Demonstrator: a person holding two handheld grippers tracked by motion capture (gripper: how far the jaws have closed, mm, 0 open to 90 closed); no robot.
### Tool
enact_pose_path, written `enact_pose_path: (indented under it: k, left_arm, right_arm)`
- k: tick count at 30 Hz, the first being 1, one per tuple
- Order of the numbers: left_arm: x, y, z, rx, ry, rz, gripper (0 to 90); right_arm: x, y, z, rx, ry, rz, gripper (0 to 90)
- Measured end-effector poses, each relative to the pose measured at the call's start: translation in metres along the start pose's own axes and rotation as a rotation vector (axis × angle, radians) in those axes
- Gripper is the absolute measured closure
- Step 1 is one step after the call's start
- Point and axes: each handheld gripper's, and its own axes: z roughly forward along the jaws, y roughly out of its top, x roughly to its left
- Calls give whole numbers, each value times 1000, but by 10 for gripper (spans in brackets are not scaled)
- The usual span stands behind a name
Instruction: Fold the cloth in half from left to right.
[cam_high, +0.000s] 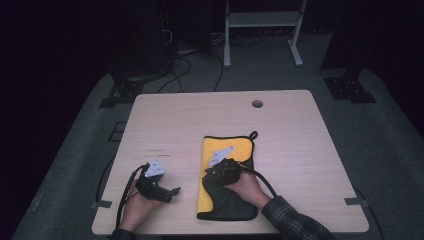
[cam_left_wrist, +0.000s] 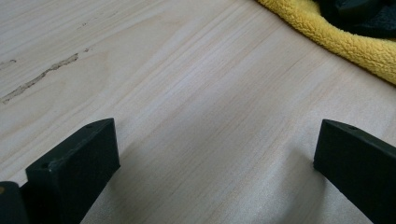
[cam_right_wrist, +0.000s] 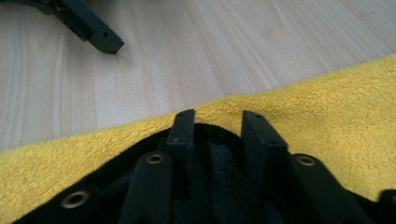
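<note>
A yellow cloth (cam_high: 226, 150) with a dark grey inner face is laid on the pale wooden desk (cam_high: 280, 125), near the middle of its near half. In the high view the cloth is seen folded, with the yellow side bared at its far part and the dark grey layer (cam_high: 227, 202) spread over its near part, down to the desk's near edge. A small black loop (cam_high: 253, 134) is seen at the cloth's far right corner.

The right gripper (cam_high: 223, 170) is held over the cloth, at the line where the grey layer meets the yellow. In the right gripper view its fingers (cam_right_wrist: 182, 133) are seen set narrow, and a ridge of the dark grey layer (cam_right_wrist: 222, 172) is gathered between them; the pads seem to be pressed on this fold, with the yellow pile (cam_right_wrist: 327, 121) lying just beyond the tips. The grey fabric is bunched up around the fingers.

The left gripper (cam_high: 159, 186) is held in the person's left hand (cam_high: 135, 207) on the bare desk, to the left of the cloth and apart from it. In the left gripper view its fingers (cam_left_wrist: 74, 168) are seen spread wide, with nothing but bare wood (cam_left_wrist: 205, 130) between them; the cloth's yellow edge (cam_left_wrist: 341, 39) is seen at the upper right of that view, well ahead of the tips.

A round hole (cam_high: 257, 104) is cut in the desk near its far edge.
</note>
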Motion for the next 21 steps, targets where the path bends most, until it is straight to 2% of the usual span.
enact_pose_path:
  k: [3,4,7,12,15,21]
  left_arm:
    - [0,0,0,0,0,0,0]
    - [0,0,0,0,0,0,0]
    - [0,0,0,0,0,0,0]
    - [0,0,0,-1,0,-1,0]
    - [0,0,0,1,0,-1,0]
    - [0,0,-1,4,0,3,0]
  right_arm:
    - [3,0,-1,0,-3,-26,802]
    - [4,1,-2,-1,1,-31,815]
    - [3,1,-6,-5,7,-25,832]
    - [-3,1,-20,-47,48,32,840]
    - [-5,0,-34,-80,71,66,840]
    - [-6,-9,-59,-114,84,92,841]
